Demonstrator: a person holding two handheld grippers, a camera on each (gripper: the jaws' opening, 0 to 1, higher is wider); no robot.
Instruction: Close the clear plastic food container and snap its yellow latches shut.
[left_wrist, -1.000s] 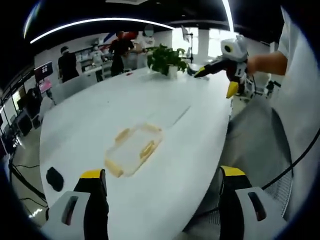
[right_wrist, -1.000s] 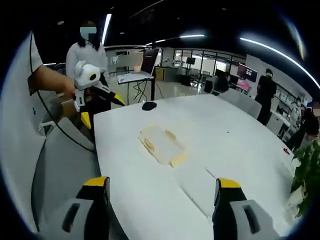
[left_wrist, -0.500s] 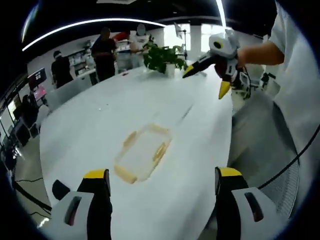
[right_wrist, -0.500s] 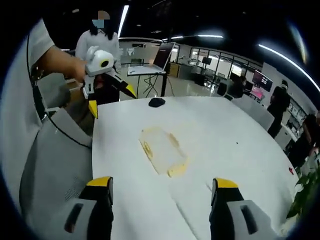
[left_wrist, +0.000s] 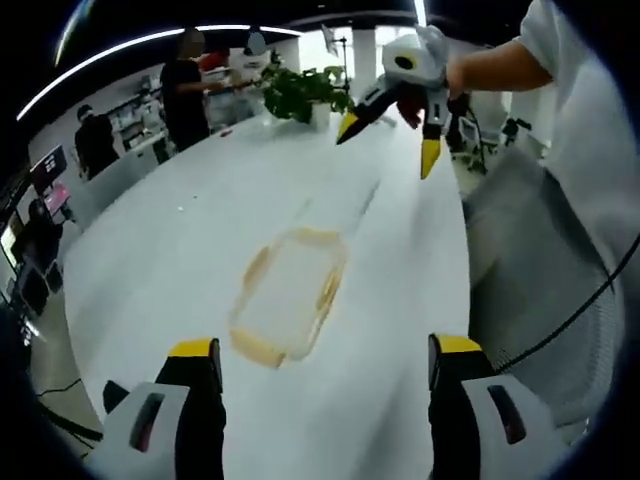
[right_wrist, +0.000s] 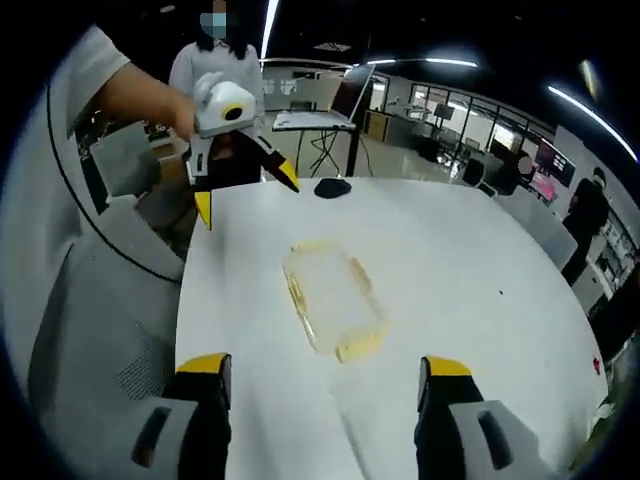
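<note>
Left gripper view: clear container, yellow latches, on white table.

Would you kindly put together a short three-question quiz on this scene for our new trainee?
1. True or false: the clear container lies on the white table, touched by neither gripper.
2. Multiple choice: how do the jaws of the left gripper and right gripper stand? A) both open B) both shut C) one shut on a latch
3. Fill in: in the right gripper view, the small dark thing beyond the container lies near the table's ____.

Key: 1 true; 2 A; 3 far edge.
</note>
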